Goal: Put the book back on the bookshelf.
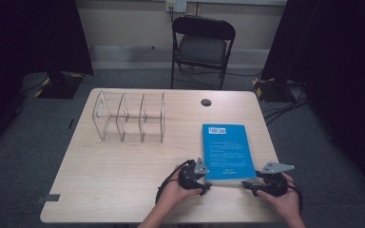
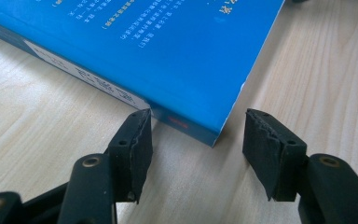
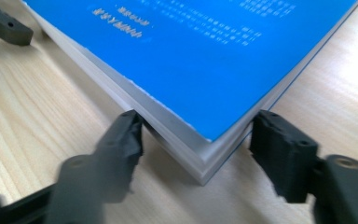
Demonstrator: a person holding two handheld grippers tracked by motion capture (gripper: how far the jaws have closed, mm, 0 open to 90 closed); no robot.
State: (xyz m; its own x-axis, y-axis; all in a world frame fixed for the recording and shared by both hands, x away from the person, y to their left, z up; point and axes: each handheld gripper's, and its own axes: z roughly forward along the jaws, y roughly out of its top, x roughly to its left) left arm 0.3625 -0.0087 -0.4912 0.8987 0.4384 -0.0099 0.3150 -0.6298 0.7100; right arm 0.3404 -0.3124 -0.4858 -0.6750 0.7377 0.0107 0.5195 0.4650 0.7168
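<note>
A blue book lies flat on the right half of the wooden table, barcode end away from me. My left gripper is at its near left corner. In the left gripper view the jaws straddle that corner of the book: one pad touches the spine, the other stands clear of the edge, so this gripper is open. My right gripper is at the near right corner. There both pads meet the book, one on the page block, one on the cover edge, and the gripper is shut on it.
A clear acrylic rack with upright dividers stands at the back left of the table. A small black round cap sits near the far edge. A folding chair stands behind the table. Cables lie on the floor at the right.
</note>
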